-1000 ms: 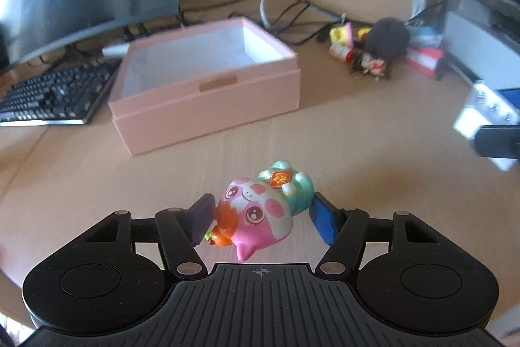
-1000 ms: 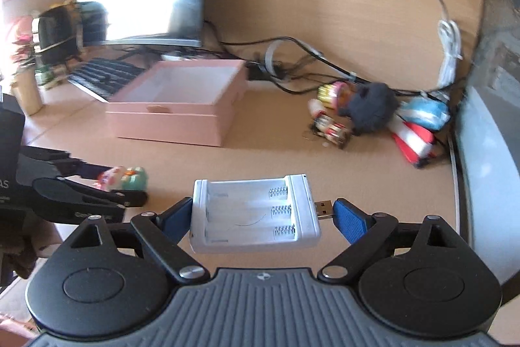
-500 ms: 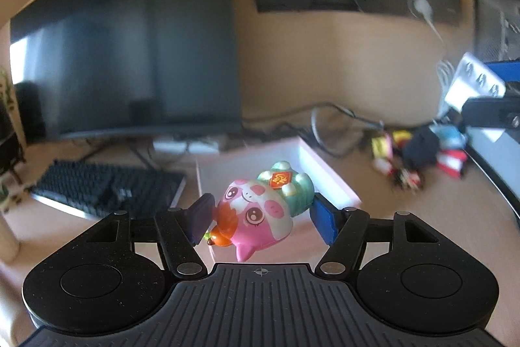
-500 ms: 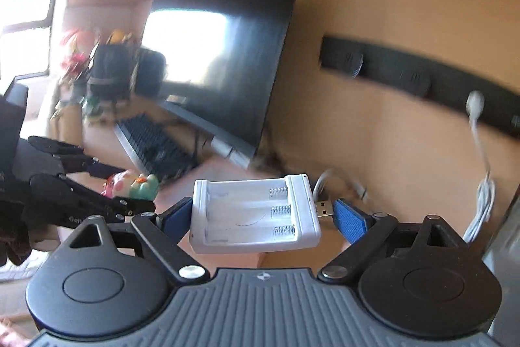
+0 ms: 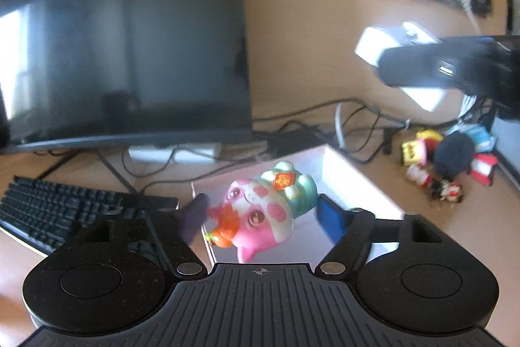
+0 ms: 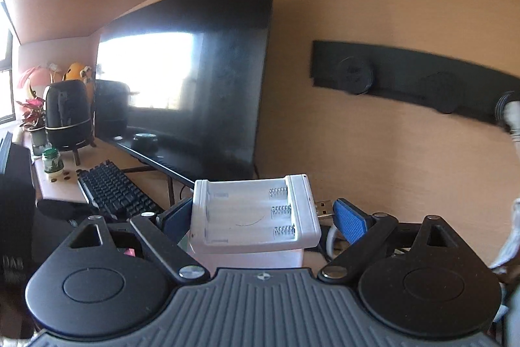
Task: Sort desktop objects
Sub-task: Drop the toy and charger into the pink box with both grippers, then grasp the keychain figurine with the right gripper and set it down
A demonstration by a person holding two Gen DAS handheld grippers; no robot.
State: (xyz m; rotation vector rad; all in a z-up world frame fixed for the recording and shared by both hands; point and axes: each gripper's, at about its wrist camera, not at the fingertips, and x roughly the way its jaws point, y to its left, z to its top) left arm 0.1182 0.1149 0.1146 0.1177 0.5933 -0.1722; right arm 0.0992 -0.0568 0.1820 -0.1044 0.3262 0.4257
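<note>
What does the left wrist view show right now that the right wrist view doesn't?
Only left wrist: the pink toy between the opening fingers of the left gripper, over the pink box, and a pile of small toys. Only right wrist: the battery charger's empty slots, a dark speaker, a potted plant. Both: monitor, keyboard.

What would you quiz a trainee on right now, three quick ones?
1. What is the right gripper holding? A) a white battery charger B) a mug C) a stapler
2. True or false: in the left wrist view, the pink toy figure is seen over the open pink box.
3. What input device lies left of the box?

Key: 1 A. 2 true; the left gripper has its jaws opening with the toy between them. 3 the keyboard.
</note>
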